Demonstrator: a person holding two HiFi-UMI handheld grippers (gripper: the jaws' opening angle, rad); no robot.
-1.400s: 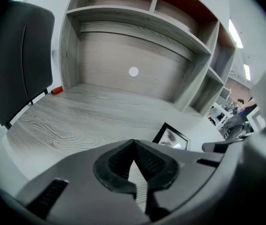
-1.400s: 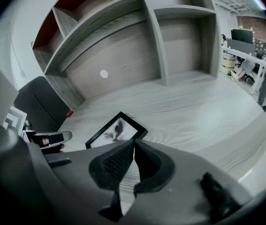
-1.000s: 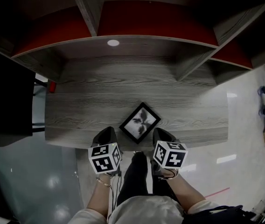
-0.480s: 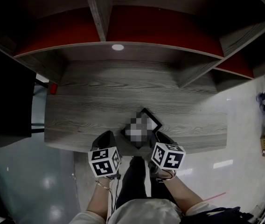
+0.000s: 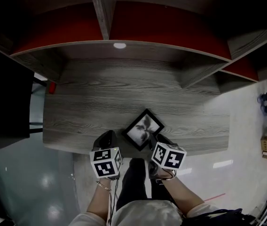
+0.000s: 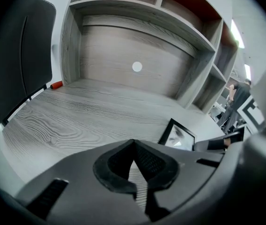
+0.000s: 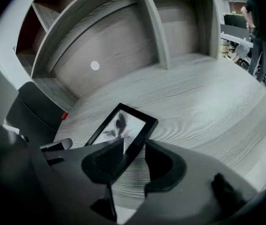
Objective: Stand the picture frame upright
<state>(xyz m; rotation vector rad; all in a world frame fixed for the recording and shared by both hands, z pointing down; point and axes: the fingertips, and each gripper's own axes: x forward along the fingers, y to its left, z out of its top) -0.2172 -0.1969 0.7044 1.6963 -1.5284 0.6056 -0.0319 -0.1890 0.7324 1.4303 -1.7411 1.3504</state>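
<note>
Since one second ago the right gripper [image 7: 134, 149] has changed most. Its jaws were together then, they have just been opening, and now they stand wide apart. In the head view its tips also sit closer to the picture frame [image 7: 120, 125] than before; earlier a strip of desk [image 5: 96, 102] showed between them.

For the coming move, what matters is how the frame lies against these open jaws. It rests on the desk near the front edge, turned like a diamond, with one corner pointing toward me. In the right gripper view its near right edge runs straight down into the gap. The left pad is in front of the glass and the right pad is clear on the other side, so nothing presses on it yet. The frame's length runs away from this gripper toward the shelves [image 5: 171, 32]. I cannot tell if it lies fully flat or is already a little raised at the far end.

The left gripper [image 6: 134, 149] is clenched with nothing in it. From there the frame is off to the right and further forward, near but not touching. So I judge that the right hand is the better placed to take the edge and tip the frame up.
</note>
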